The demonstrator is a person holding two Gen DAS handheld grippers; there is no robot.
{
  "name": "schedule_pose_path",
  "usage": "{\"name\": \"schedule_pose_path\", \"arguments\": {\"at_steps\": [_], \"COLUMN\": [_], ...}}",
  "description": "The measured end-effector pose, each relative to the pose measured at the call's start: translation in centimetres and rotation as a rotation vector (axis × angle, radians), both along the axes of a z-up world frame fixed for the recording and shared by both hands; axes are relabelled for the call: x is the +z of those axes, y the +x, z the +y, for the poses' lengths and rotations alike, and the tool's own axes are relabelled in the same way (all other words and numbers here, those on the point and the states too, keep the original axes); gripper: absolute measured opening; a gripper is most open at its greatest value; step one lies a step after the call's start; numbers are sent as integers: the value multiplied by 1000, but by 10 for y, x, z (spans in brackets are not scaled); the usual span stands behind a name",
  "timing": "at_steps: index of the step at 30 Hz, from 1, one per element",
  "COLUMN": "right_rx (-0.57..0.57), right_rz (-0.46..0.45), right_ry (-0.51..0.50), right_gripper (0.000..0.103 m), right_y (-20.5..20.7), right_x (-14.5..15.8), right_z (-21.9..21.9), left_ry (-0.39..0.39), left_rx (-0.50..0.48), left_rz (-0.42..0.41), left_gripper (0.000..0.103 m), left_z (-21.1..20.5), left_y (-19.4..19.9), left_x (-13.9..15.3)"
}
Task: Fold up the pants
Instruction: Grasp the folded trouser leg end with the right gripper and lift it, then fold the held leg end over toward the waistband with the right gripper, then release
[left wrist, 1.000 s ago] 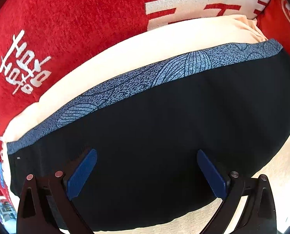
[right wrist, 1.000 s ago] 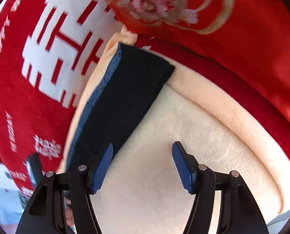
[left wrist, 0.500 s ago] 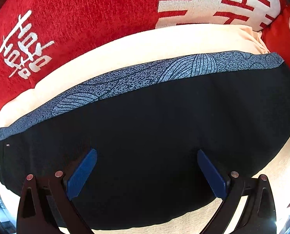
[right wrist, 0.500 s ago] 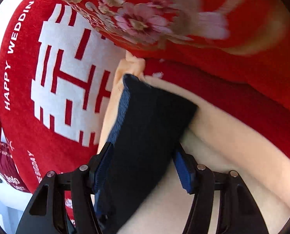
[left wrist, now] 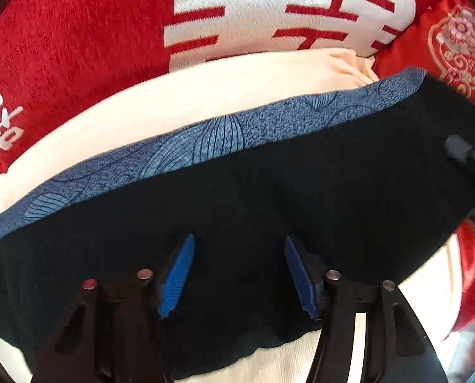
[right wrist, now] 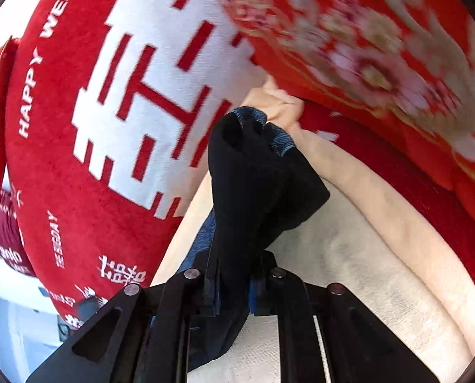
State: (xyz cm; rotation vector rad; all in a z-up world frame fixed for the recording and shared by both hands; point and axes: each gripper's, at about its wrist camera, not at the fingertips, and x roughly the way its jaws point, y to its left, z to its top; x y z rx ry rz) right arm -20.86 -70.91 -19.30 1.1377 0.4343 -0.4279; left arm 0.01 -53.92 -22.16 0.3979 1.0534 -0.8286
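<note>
A red cushion (left wrist: 77, 48) with white lettering is seen behind the black pants (left wrist: 269, 198), which are spread on a cream blanket (left wrist: 173, 102). Over them the left gripper (left wrist: 237, 274) is closing, pads not yet pressing; one bunched end is clamped by the closing right gripper (right wrist: 232, 290).

A cream cushion (left wrist: 205, 89) lies below a red pillow (right wrist: 87, 146) printed with white characters and "HAPPY WEDDING". Beside it leans a red embroidered pillow (right wrist: 381, 41) with pink flowers and gold trim.
</note>
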Motion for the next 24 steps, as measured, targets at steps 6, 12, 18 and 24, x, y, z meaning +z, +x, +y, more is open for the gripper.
{"name": "schedule_pose_path", "arguments": {"at_steps": [6,12,18,24], "right_rx": [92,238,368,512], "right_rz": [56,131,208,322], "right_ry": [-147,-332,-477,-540], "right_gripper": [13,13,13,14], "right_y": [27,69,110,173], "right_x": [38,80,98,68], "right_z": [27,81,148,230], "left_ry": [-47,-101,-95,-36], "left_rx": [-19,-57,35,168], "left_rz": [16,80,44,-8], "left_gripper": [61,61,61,78], "left_z": [9,25,121,223], "left_y": [-6,1,37,82], "left_x": [1,11,31,30]}}
